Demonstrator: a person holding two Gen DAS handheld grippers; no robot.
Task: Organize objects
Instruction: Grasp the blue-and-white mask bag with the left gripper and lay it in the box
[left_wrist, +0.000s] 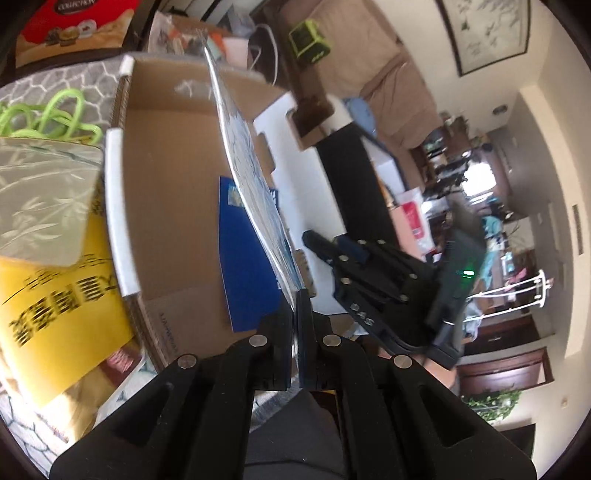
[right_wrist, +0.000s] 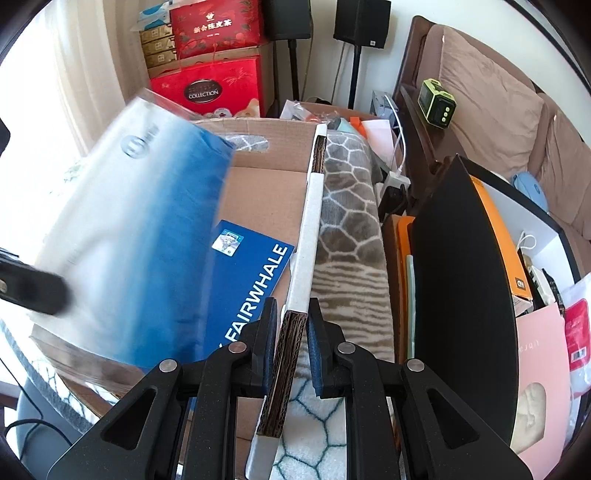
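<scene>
1. I see a grey blanket with a white honeycomb pattern (right_wrist: 347, 206) as the carrying surface; whatever lies beneath it is hidden from me.
2. An open cardboard box (left_wrist: 166, 192) sits directly on it, with a blue FAIRWHALE booklet (right_wrist: 255, 273) flat on the box floor.
3. In the left wrist view, a coiled green cord (left_wrist: 51, 114) lies on the blanket beside the box.
4. Near it rests a yellow package with black lettering (left_wrist: 62, 299).
</scene>
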